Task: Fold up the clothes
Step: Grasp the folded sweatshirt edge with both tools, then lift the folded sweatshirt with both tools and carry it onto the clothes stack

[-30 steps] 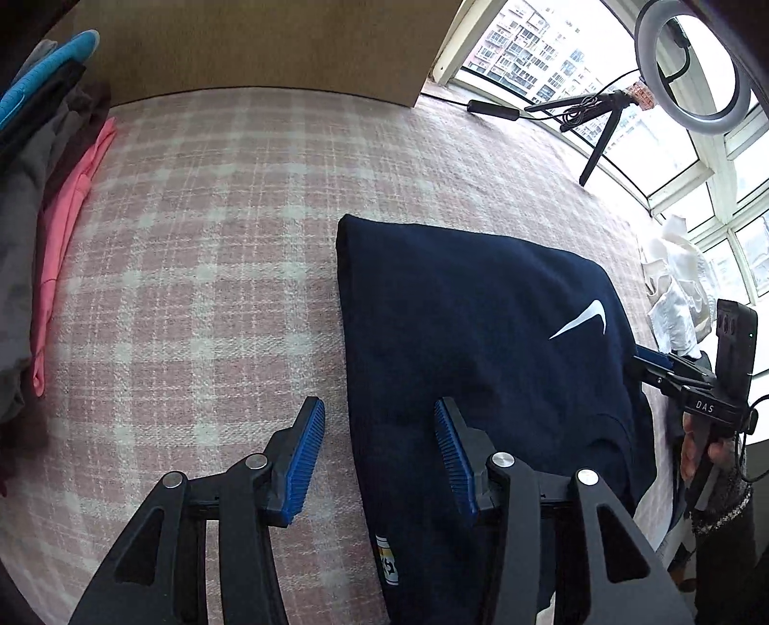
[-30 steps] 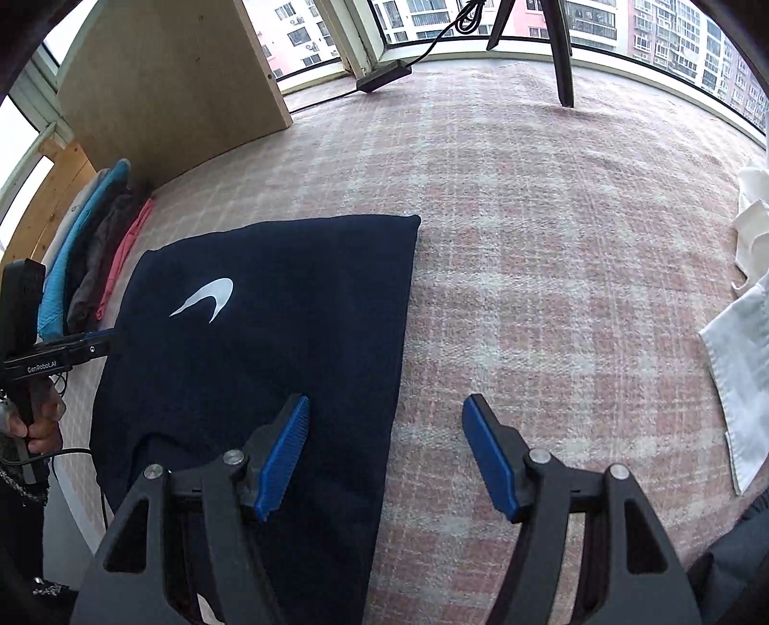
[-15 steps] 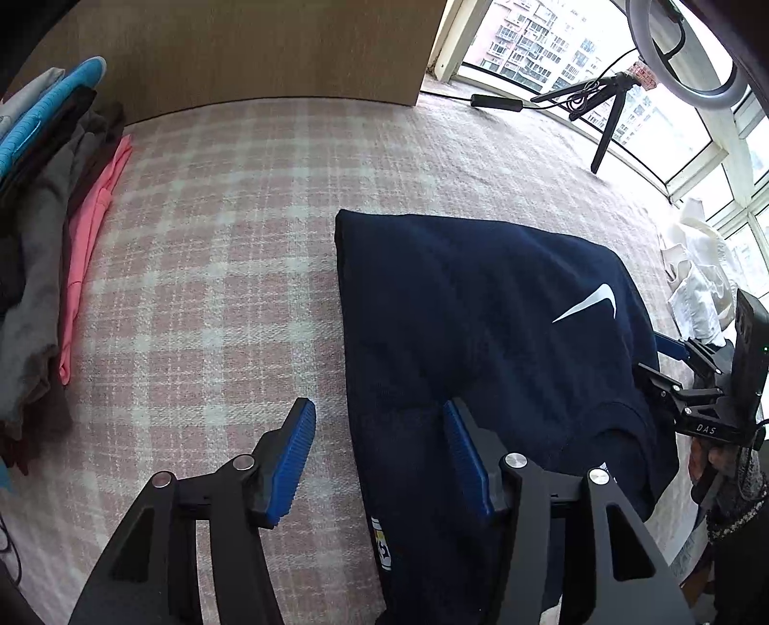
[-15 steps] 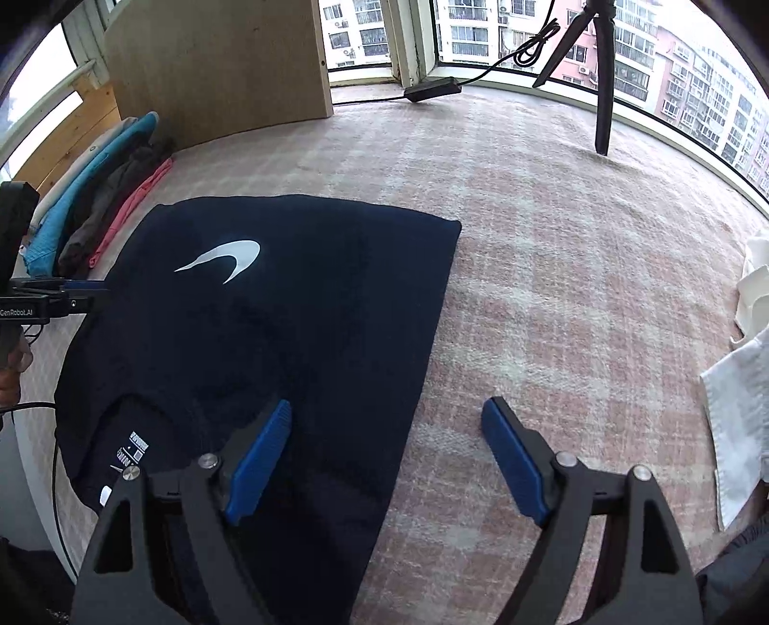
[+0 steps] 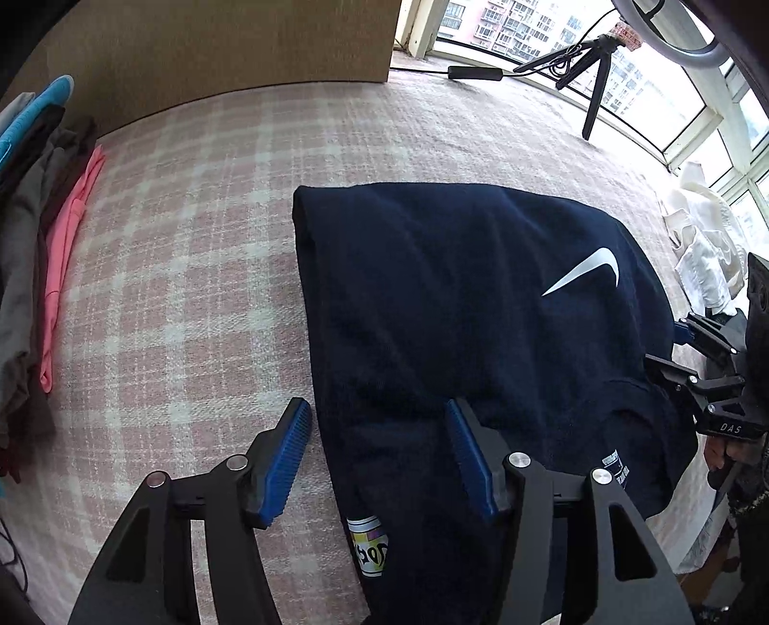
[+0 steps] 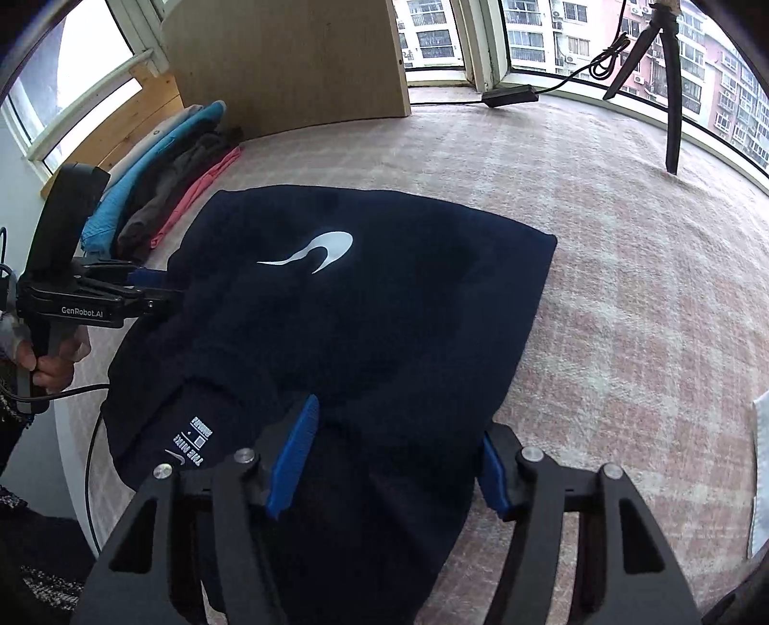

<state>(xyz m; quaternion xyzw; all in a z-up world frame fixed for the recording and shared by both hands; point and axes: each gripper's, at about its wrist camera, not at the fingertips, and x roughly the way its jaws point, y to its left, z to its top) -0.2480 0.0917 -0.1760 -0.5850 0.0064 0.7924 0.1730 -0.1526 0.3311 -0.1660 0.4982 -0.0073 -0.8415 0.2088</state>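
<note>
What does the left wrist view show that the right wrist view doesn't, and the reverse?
Left wrist only: a ring light, a colourful label at the shirt's near edge.

Right wrist only: the neck label, a wooden window sill.

Both: the navy shirt with its white swoosh, the folded stack, the tripod, the plaid cover, each opposite gripper.

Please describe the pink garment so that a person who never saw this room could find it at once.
Start at the wooden board standing at the far side of the pink checked cover. Beside it a row of folded clothes runs along the edge. The pink garment is the row's innermost piece, nearest the navy shirt, and its only pink one.
</note>
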